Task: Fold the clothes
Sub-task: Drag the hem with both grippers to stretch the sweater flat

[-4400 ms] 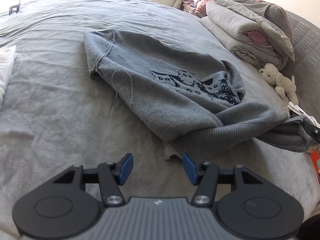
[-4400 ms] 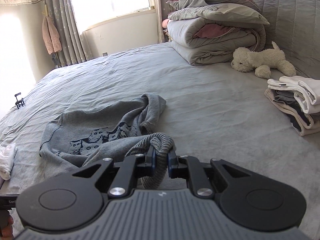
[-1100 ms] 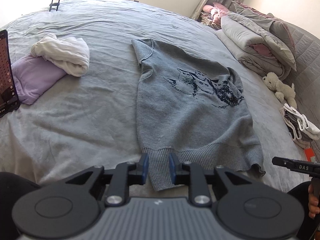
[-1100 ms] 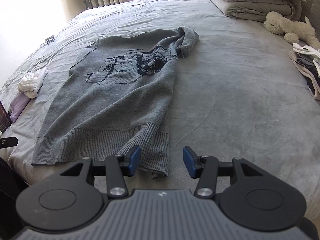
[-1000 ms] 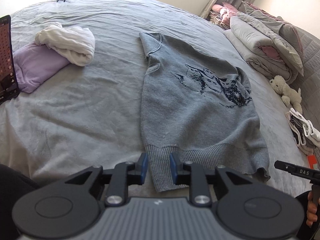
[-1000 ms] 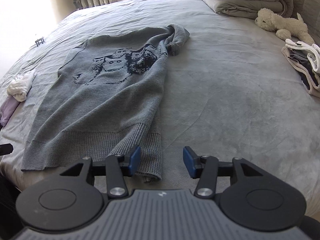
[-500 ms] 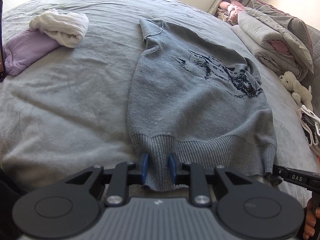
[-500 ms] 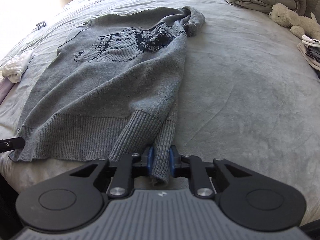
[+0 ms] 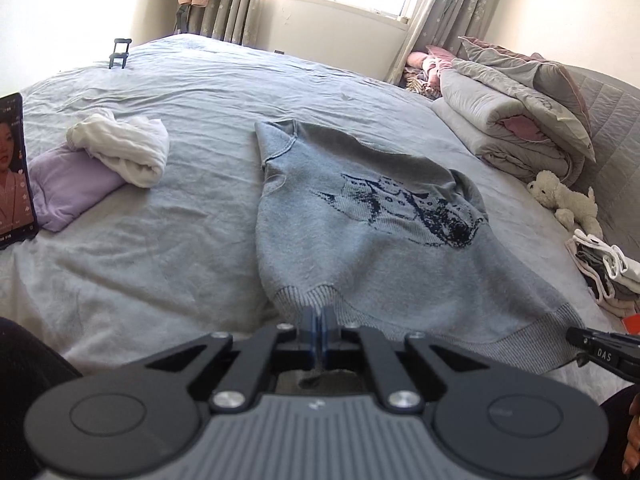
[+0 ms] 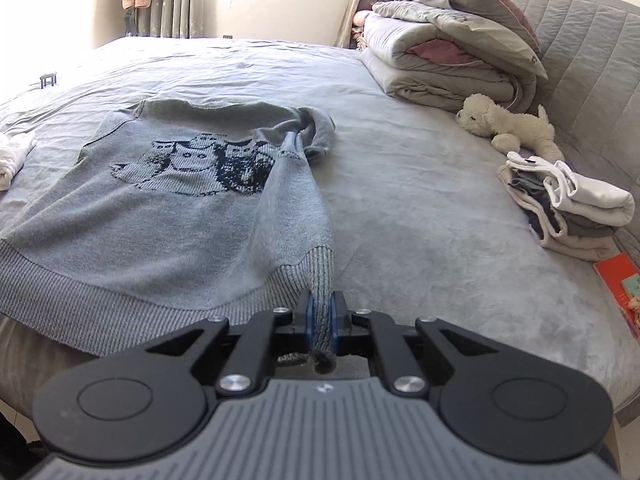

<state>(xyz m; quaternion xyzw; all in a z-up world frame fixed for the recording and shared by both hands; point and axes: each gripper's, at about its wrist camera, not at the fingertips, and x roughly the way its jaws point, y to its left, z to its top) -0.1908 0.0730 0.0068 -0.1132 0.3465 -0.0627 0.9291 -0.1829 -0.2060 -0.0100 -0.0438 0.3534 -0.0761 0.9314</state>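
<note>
A grey knitted sweater (image 9: 360, 236) with a dark cat pattern lies spread on the grey bed, its ribbed hem toward me. It also shows in the right wrist view (image 10: 168, 208). My left gripper (image 9: 319, 320) is shut on the hem's left corner. My right gripper (image 10: 321, 316) is shut on the hem's right corner, which is bunched into a narrow strip between the jaws. Both corners are lifted a little off the bed. The far sleeve (image 10: 316, 132) is crumpled near the collar.
A white garment (image 9: 124, 150) on a purple one (image 9: 68, 188) lies at the left beside a phone (image 9: 12, 168). Folded clothes (image 10: 568, 200), a plush dog (image 10: 508, 124), rolled duvets (image 10: 448, 56) and a red book (image 10: 620, 284) sit at the right.
Both grippers have risen and tilted up with the hem, so the window and curtains show. The sweater is pulled taut toward me. The left jaws have closed tighter on the hem.
</note>
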